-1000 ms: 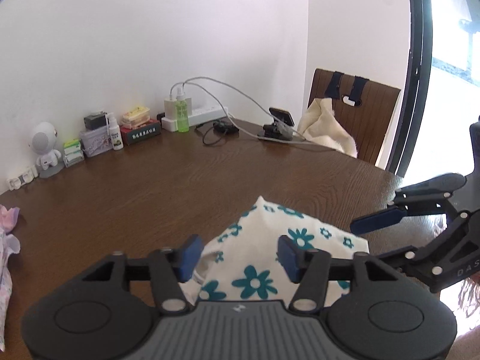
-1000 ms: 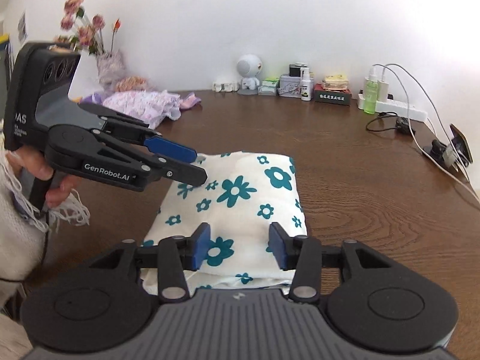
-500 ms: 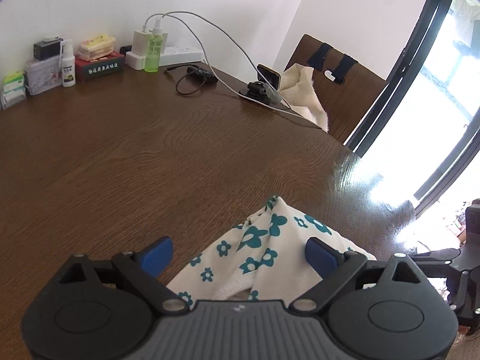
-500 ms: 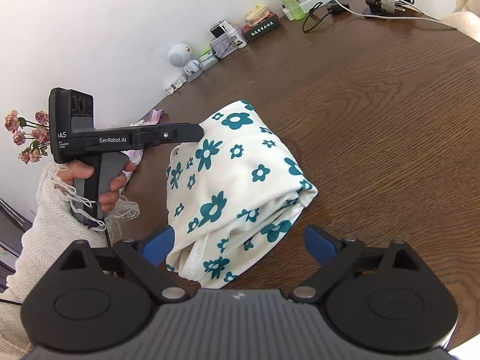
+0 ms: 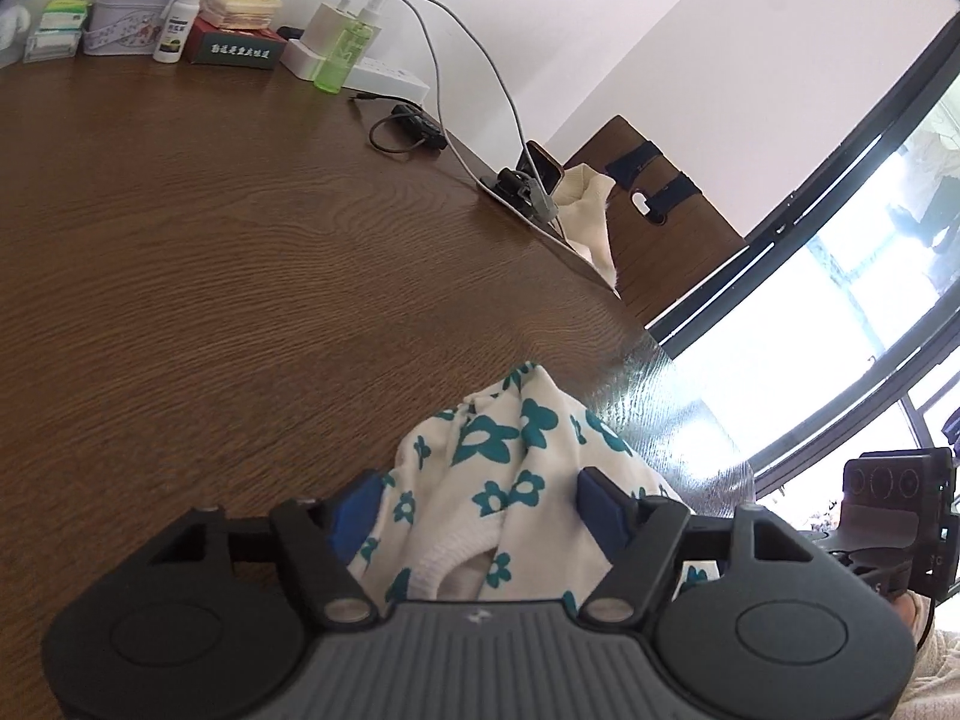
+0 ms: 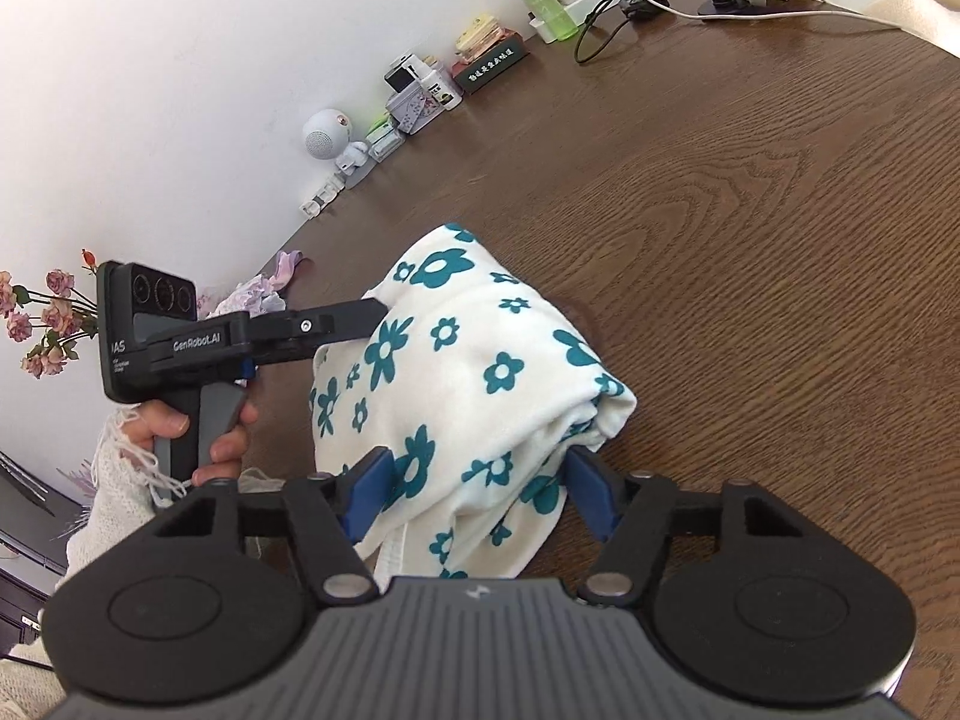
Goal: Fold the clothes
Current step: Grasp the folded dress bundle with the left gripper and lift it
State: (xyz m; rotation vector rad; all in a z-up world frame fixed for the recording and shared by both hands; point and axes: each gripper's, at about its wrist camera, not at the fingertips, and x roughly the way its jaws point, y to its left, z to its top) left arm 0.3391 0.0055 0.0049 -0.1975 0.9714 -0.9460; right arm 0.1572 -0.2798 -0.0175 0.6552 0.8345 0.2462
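While both hand-held grippers (image 5: 477, 507) (image 6: 474, 489) clasp it, the floral garment (image 6: 474, 372) bunches on the table (image 6: 750, 240).

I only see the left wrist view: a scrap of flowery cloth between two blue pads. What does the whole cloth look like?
Observer: In the right wrist view, the flowered cloth is one thick folded bundle on the table.
Operator: Is anything else around it?
Observer: The right gripper has its fingers on either side of the bundle's near end.
Operator: Any more laundry about?
Observer: A pale purple garment lies by the wall, near some dried flowers.
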